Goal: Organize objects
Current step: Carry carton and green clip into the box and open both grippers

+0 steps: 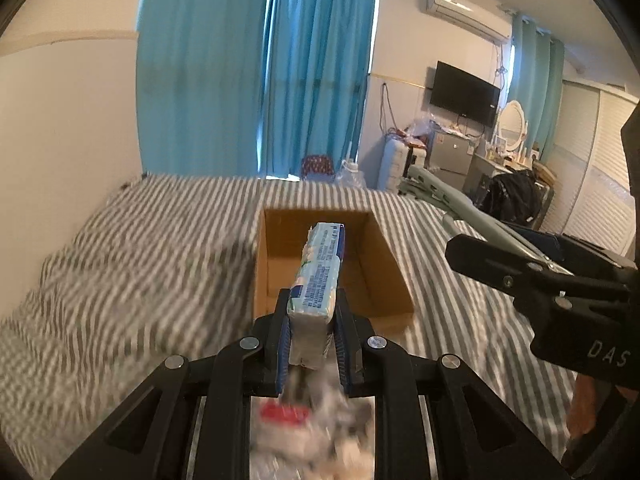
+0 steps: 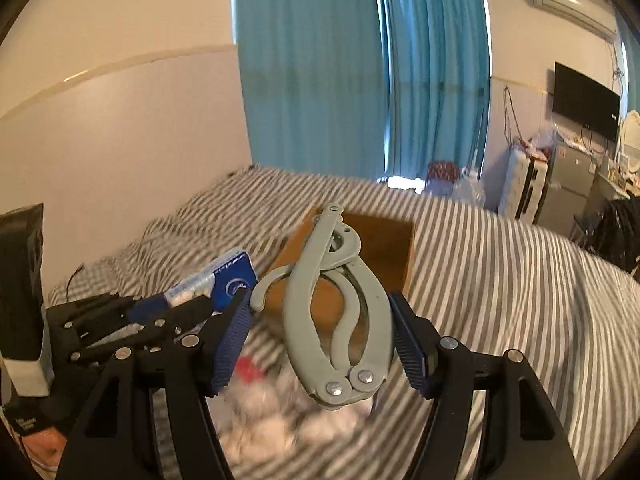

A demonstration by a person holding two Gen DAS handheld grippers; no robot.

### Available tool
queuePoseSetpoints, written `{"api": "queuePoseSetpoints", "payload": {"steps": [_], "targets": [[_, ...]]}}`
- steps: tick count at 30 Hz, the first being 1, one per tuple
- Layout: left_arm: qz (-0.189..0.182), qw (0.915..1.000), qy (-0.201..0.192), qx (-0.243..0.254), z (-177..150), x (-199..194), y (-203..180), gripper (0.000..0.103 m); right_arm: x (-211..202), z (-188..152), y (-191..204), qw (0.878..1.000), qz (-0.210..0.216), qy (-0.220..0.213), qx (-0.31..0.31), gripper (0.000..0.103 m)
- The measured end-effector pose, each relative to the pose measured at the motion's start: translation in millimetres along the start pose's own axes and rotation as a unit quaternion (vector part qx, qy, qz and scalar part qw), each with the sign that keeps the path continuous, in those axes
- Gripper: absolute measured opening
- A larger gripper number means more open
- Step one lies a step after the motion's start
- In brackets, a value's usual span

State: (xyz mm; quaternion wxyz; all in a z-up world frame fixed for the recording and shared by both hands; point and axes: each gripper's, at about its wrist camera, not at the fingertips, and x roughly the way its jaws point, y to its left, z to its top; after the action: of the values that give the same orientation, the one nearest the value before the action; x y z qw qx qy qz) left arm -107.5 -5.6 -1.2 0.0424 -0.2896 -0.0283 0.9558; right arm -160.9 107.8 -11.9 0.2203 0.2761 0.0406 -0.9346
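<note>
My left gripper (image 1: 314, 300) is shut on a light blue tissue pack (image 1: 320, 264), which sticks out forward above the bed. Just beyond it an open cardboard box (image 1: 384, 272) sits on the striped sheet. My right gripper (image 2: 320, 304) is shut on a grey-green hinged plastic tool (image 2: 340, 320), which hangs between its blue pads in front of the box (image 2: 384, 240). In the left wrist view the right gripper (image 1: 468, 252) reaches in from the right with the tool (image 1: 432, 184) trailing away behind it. In the right wrist view the left gripper (image 2: 160, 312) carries the pack (image 2: 224, 280) at the left.
A blurred heap of white and red items (image 2: 280, 396) lies on the grey-striped bed (image 1: 120, 260) below both grippers. A wall runs along the bed's left side. Blue curtains (image 1: 256, 80) hang behind it. Furniture and a TV (image 1: 464, 92) stand at the far right.
</note>
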Motion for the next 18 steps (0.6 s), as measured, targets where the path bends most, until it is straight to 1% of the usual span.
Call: {"api": "queuePoseSetpoints", "payload": {"steps": [3,5,8,12,14,16,18], "targets": [[0.005,0.9998,-0.005,0.018,24,30,2,0.019,30,28,-12,1.000,-0.009,-0.003,0.001,0.067],[0.009,0.9995,0.001,0.030,34,55,3,0.019,51,42,-18,1.000,-0.012,-0.006,-0.003,0.067],[0.012,0.9991,0.015,0.037,37,88,3,0.019,85,54,-29,1.000,-0.021,-0.004,-0.004,0.067],[0.000,0.9990,0.040,0.021,28,134,11,0.019,135,47,-49,1.000,-0.023,0.016,0.013,0.067],[-0.001,0.9984,0.051,0.022,21,154,10,0.019,157,39,-59,0.999,-0.025,0.030,0.020,0.067],[-0.011,0.9980,0.056,0.027,16,164,7,0.019,173,30,-66,0.999,-0.024,0.042,0.025,0.067],[-0.028,0.9967,0.067,0.037,10,175,3,0.019,188,24,-74,0.998,-0.025,0.050,0.032,0.067]]}}
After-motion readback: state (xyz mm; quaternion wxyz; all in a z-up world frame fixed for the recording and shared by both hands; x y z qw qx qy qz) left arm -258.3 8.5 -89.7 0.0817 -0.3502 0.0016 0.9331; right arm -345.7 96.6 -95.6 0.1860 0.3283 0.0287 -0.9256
